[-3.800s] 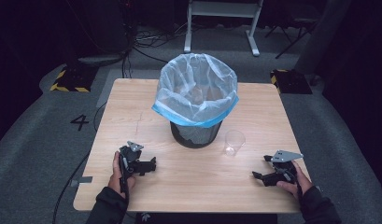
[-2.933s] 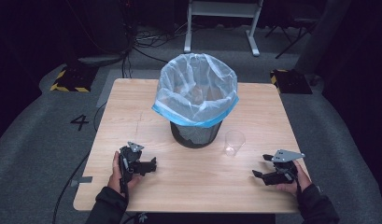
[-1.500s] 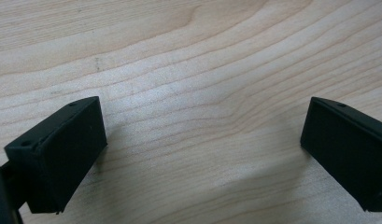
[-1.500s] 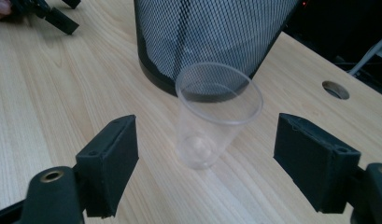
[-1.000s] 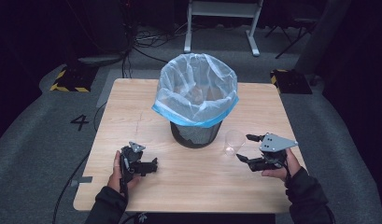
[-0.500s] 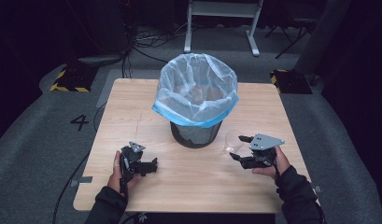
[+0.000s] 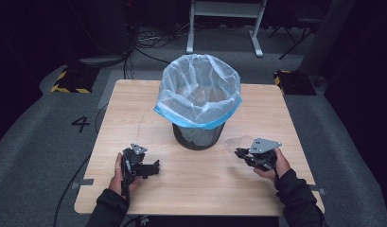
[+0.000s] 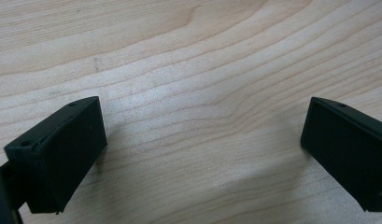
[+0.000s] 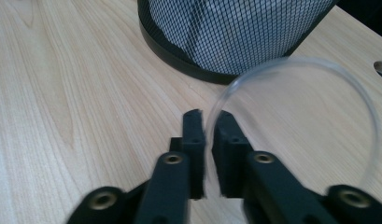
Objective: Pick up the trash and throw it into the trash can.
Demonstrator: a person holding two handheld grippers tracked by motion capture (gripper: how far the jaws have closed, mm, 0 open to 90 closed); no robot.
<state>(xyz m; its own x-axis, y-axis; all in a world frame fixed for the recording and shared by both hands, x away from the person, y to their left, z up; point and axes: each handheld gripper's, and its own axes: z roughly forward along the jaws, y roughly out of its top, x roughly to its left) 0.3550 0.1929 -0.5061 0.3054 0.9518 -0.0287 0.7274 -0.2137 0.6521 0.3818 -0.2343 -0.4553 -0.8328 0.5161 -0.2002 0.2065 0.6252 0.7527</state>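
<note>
Clear plastic cup (image 9: 296,126), thin round rim, wall pinched in right tool (image 9: 208,122).

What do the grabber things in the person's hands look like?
Both are black. The left gripper has chunky, blocky black pads. The right gripper has slim arms with brassy screws and a grey three-cornered plate on top. The person wears dark sleeves.

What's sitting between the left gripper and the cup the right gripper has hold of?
Nothing but bare table. In the high view, only wood grain runs from the left gripper to the clear plastic cup; the mesh bin stands just behind that line.
</note>
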